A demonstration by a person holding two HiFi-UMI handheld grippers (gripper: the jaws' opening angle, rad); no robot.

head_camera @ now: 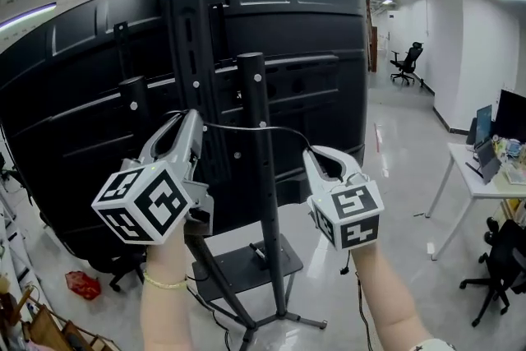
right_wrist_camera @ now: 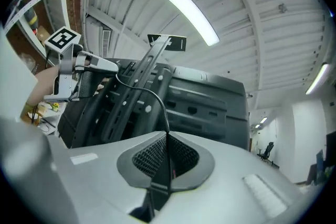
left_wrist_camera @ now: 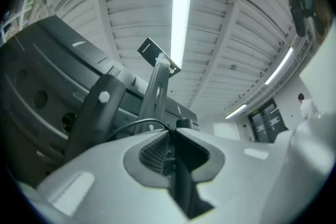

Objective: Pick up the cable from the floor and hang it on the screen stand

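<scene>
**While the cable hangs between two pinches, the stand's post is the thing to beat**

With both hands up at the back of the big dark screen (head_camera: pixel 82 94), the thin black cable (head_camera: pixel 226 126) is off the floor and strung in a shallow arc from the left gripper (head_camera: pixel 187 117) to the right gripper (head_camera: pixel 311 152). The right gripper's jaws are clamped tight, and the wire comes straight out of their tips. The left gripper's jaws are all but together, with the wire caught only at the very tips, and that looks like the weaker hold.

And here's the danger: the cable crosses the upright post (head_camera: pixel 261 177) of the screen stand (head_camera: pixel 246 259) well below the post's top, so it has to go up and over before it can drape. Pull the hands apart too hard on the way and such a thin wire can slide out of the left pinch and drop back down. Rush the lift and the arc may catch on the brackets or bolt heads behind it. A dark strand seems to trail down below the right hand, and if it snags at the stand's foot it could tug the wire out of the jaws.
</scene>
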